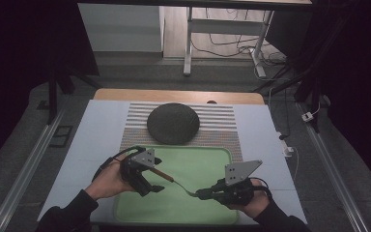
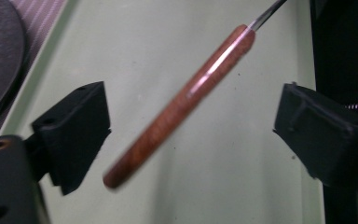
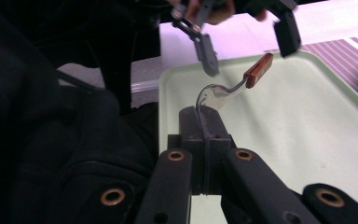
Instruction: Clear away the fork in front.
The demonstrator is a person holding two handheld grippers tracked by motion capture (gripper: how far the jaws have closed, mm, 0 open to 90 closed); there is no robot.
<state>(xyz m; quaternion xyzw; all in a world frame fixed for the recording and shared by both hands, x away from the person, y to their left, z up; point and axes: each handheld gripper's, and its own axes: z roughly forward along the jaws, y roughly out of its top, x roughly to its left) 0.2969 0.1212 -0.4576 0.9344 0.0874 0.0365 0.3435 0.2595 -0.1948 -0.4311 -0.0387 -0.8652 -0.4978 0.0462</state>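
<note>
Lab: desk frame (image 1: 189,43), floor cables (image 1: 232,48)

A white desk frame (image 1: 189,41) is standing beyond the surface (image 1: 104,121), cables (image 1: 232,48) lying beneath it. Grey floor (image 1: 24,145) is stretching around, dimly lit.

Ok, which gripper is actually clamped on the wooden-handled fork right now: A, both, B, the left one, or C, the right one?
C: the right gripper is shut on the fork's metal end, while the left gripper's jaws stand open either side of the wooden handle, not touching it.
</note>
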